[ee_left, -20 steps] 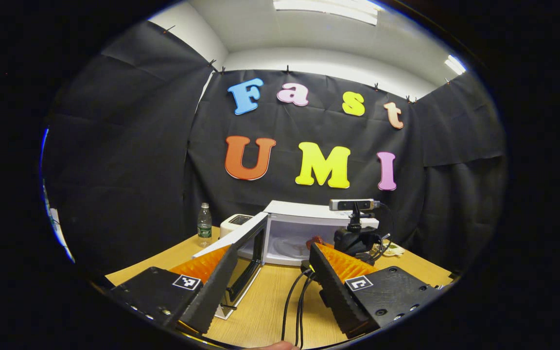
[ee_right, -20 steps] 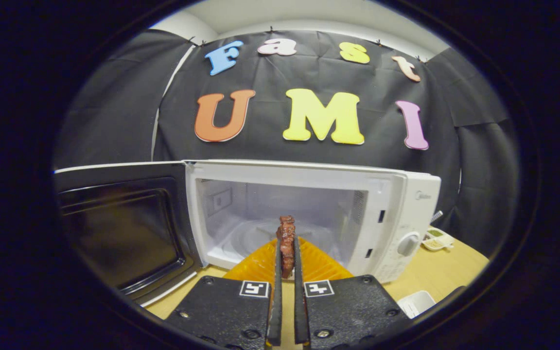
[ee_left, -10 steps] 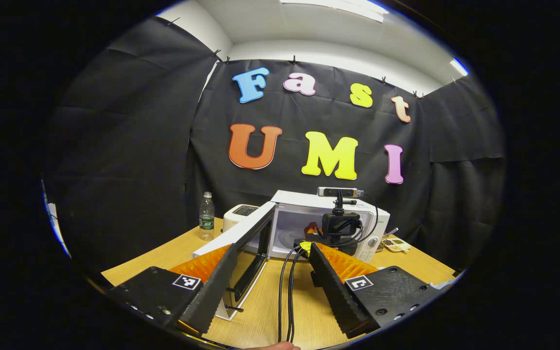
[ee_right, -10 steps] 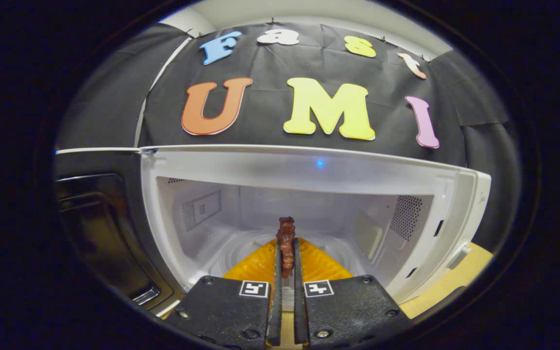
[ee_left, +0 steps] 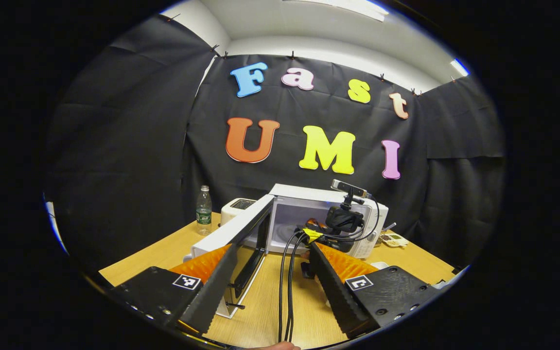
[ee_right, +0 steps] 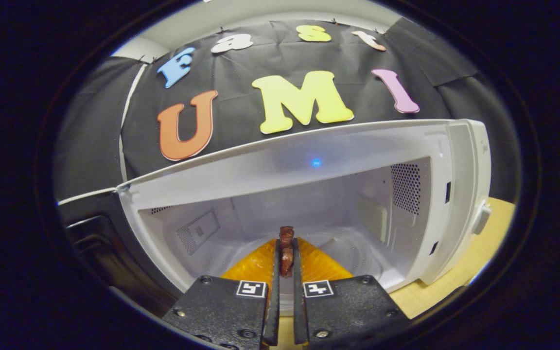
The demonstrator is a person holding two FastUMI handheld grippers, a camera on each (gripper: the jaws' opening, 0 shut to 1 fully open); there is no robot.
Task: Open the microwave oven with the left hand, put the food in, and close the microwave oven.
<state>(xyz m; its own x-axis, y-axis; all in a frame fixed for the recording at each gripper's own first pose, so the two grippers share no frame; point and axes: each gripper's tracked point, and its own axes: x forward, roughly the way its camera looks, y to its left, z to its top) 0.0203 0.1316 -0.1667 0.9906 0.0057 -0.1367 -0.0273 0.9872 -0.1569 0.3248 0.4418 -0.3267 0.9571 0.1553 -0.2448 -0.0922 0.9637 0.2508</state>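
Fingers (ee_right: 277, 255) pinch food (ee_right: 286, 243) inside microwave (ee_right: 358, 155); brand unreadable.

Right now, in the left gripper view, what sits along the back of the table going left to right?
Water bottle → toaster → open microwave door → microwave → right gripper reaching into it → small tray of bits.

A plastic water bottle (ee_left: 203, 210) stands at the wooden table's (ee_left: 158, 253) far edge — a white toaster (ee_left: 236, 208) just beside it, a small snack tray (ee_left: 393, 239) well apart.
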